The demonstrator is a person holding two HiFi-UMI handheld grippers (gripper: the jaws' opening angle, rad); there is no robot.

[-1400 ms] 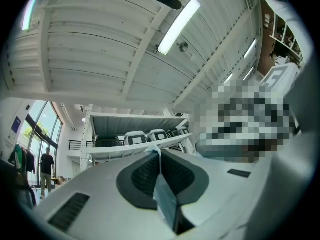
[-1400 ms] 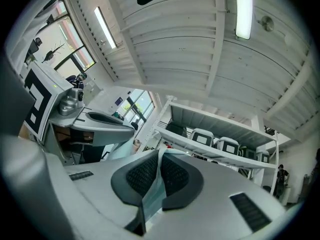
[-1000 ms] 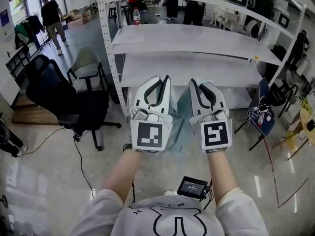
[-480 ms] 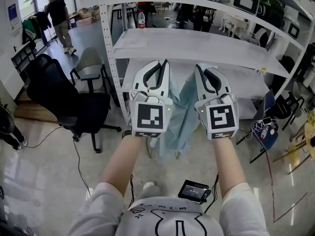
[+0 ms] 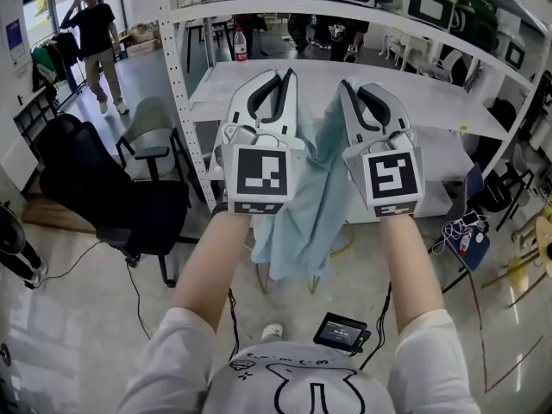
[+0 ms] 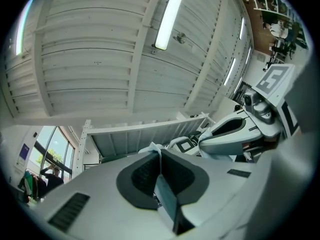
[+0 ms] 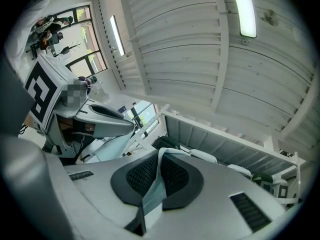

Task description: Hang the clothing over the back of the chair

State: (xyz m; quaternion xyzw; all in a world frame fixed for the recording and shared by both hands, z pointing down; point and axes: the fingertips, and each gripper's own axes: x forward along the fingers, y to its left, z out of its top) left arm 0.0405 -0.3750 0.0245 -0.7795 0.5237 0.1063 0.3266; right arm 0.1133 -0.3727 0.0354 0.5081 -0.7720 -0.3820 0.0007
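Note:
A pale blue garment hangs in folds between my two grippers, above the floor. My left gripper is shut on one upper edge of it, and my right gripper is shut on the other edge. Both point up and forward toward the white shelf rack. In the left gripper view, blue cloth is pinched between the dark pads of the left gripper. The right gripper view shows the right gripper clamped on cloth the same way. A black office chair stands to the left, apart from both grippers.
A white metal shelf rack stands straight ahead, with a water bottle on it. A grey chair sits behind the black one. A person walks at the far left. A small screen device and cables are below.
Both grippers have risen and moved forward together with the garment. More of the cloth now hangs free below them. The person at the back has stepped nearer.

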